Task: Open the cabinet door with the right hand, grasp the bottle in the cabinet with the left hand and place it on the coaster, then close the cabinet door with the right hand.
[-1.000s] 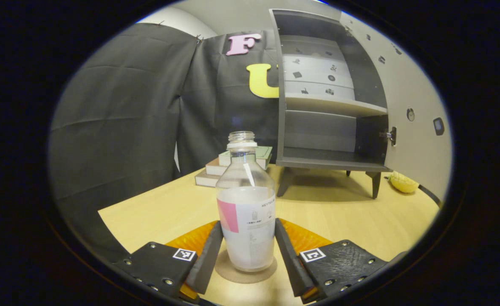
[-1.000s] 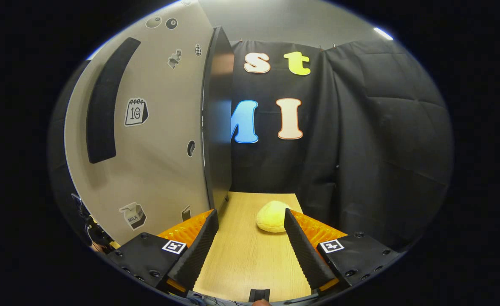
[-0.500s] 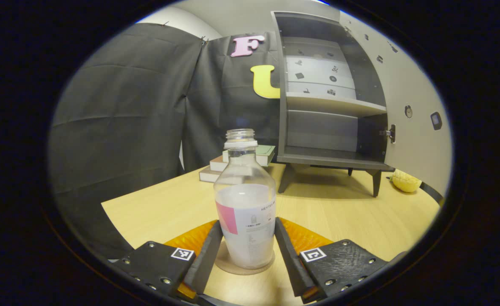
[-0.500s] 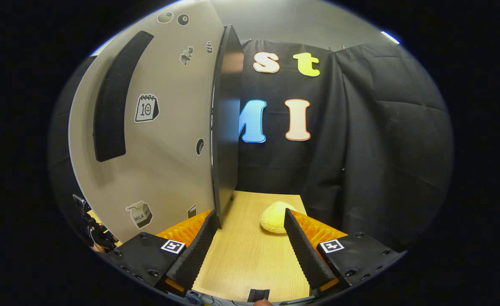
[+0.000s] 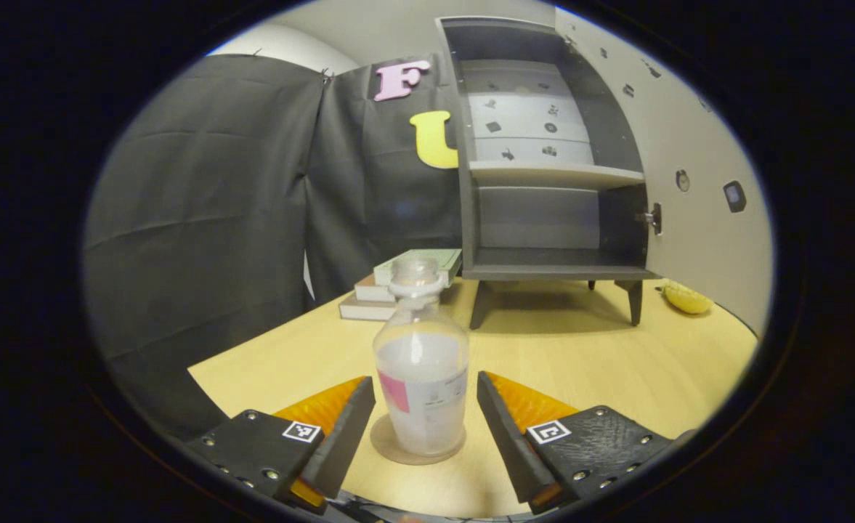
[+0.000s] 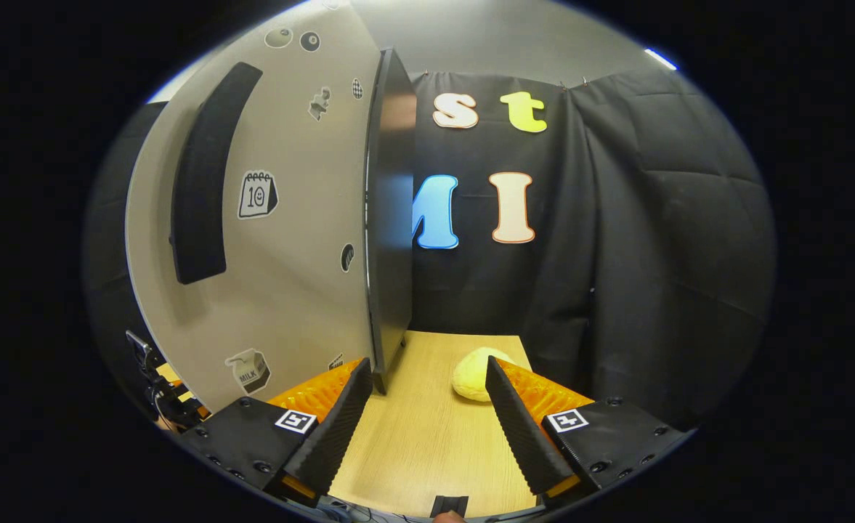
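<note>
The clear, capless plastic bottle with a pink-and-white label [image 5: 420, 392] stands on the round tan coaster [image 5: 417, 449] at lower centre, between the spread, empty left tongs [image 5: 419, 421] — judged light, smooth and tippable, best gripped mid-label — while the right tongs [image 6: 427, 407] gape empty.

Both grippers same build: left gripper [image 5: 420, 428] and right gripper [image 6: 422, 418] have black ribbed fingers, orange ridged backing, black screw-studded blocks, each with a white square fiducial tag.

Bottle [image 5: 420, 378] on coaster [image 5: 417, 447], cabinet [image 5: 550, 211] behind, books [image 5: 398, 287] to its left.
</note>
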`<state>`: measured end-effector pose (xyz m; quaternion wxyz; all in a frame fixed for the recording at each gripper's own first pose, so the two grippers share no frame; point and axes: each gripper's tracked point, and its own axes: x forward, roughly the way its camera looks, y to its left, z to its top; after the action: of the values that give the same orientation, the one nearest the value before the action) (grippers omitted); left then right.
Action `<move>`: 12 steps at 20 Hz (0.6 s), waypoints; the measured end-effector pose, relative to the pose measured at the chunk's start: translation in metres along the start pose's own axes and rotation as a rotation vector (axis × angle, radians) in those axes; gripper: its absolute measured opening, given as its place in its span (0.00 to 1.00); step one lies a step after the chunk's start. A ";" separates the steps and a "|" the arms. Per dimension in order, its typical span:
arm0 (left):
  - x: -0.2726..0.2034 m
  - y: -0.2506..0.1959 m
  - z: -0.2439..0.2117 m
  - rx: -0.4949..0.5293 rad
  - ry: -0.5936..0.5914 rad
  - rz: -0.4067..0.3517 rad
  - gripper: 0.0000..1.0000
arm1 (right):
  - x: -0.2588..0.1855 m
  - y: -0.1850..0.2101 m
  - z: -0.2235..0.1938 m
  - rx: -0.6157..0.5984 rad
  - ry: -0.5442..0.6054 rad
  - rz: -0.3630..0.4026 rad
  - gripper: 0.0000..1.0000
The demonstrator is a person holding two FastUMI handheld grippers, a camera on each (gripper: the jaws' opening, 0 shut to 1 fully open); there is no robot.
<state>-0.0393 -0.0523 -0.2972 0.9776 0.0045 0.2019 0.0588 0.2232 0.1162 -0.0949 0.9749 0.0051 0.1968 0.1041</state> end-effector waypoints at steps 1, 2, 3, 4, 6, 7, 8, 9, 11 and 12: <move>-0.002 0.000 0.009 0.006 -0.012 0.000 0.87 | -0.002 -0.001 0.003 0.007 -0.007 0.001 0.99; -0.004 0.001 0.019 0.010 -0.023 0.001 0.87 | -0.003 -0.002 0.005 0.014 -0.015 0.002 0.95; -0.007 0.002 0.030 0.013 -0.032 0.003 0.87 | -0.005 -0.003 0.009 0.020 -0.024 0.003 0.99; -0.011 0.003 0.041 0.019 -0.036 0.011 0.87 | -0.005 -0.004 0.012 0.026 -0.033 0.006 0.95; -0.022 0.005 0.076 0.026 -0.066 0.018 0.87 | -0.008 -0.002 0.023 0.047 -0.051 0.030 0.95; -0.028 0.006 0.097 0.030 -0.086 0.021 0.85 | -0.008 0.000 0.031 0.060 -0.063 0.044 0.94; -0.036 0.007 0.115 0.037 -0.106 0.026 0.87 | -0.008 0.001 0.039 0.074 -0.076 0.057 0.94; -0.042 0.008 0.134 0.046 -0.127 0.029 0.87 | -0.008 0.002 0.048 0.089 -0.089 0.068 0.94; -0.056 0.006 0.164 0.051 -0.173 0.011 0.87 | -0.008 0.005 0.061 0.107 -0.103 0.081 0.98; -0.063 0.006 0.179 0.047 -0.194 0.002 0.87 | -0.009 0.006 0.067 0.104 -0.109 0.080 0.98</move>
<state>-0.0264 -0.0508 -0.1082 0.9922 0.0332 0.1076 0.0541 0.2396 0.1225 -0.0291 0.9776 0.0693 0.1480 0.1323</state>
